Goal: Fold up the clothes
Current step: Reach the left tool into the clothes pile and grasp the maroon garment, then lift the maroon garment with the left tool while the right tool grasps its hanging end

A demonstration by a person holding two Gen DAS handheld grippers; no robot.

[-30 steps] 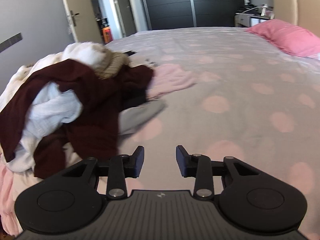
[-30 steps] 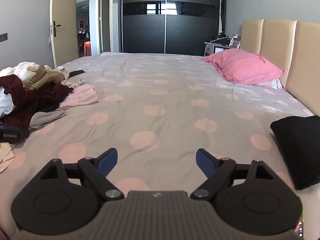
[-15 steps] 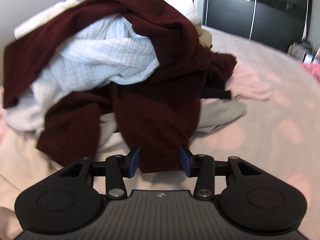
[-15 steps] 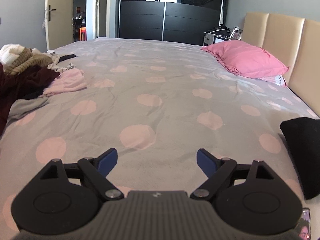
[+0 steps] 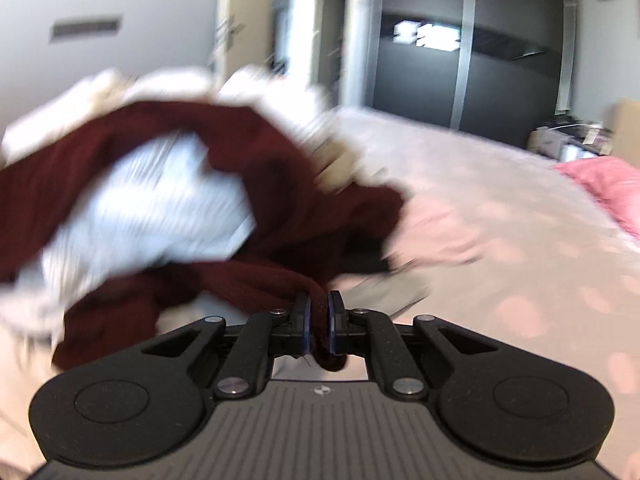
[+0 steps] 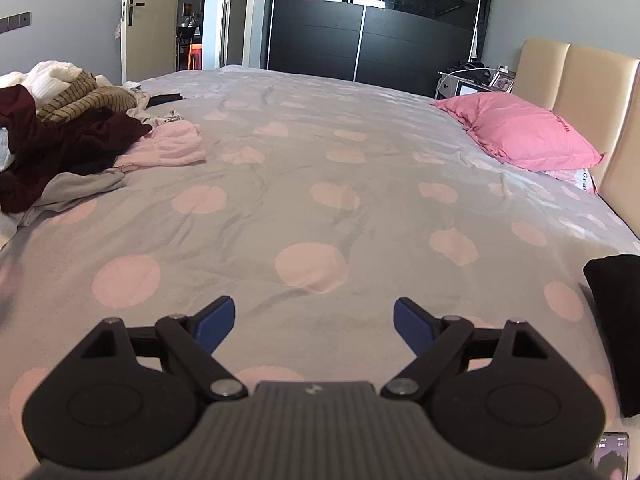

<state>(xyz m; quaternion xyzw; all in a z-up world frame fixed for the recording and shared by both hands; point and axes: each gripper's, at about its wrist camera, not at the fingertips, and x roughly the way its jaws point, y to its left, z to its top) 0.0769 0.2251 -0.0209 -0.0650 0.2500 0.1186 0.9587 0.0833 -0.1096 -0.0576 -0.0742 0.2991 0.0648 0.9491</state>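
Already the left gripper [image 5: 319, 322] pinches a hem of the maroon top [image 5: 276, 184], soft, limp, tangled in the pile at the bed's [image 6: 320, 208] left edge; right gripper [image 6: 314, 320] gapes empty.

The whole left wrist view is smeared by motion blur — the clothes pile [image 5: 160, 184] is reduced to streaks, and the edges of the white garment [image 5: 152, 208] cannot be traced. The maroon garment [image 5: 288, 184] is partly covered where it passes between the fingers of the left gripper [image 5: 319, 322]. In the right wrist view, the black item [image 6: 616, 320] is cut off by the right edge, and a phone [image 6: 612, 454] — only a corner — is shown at the bottom.
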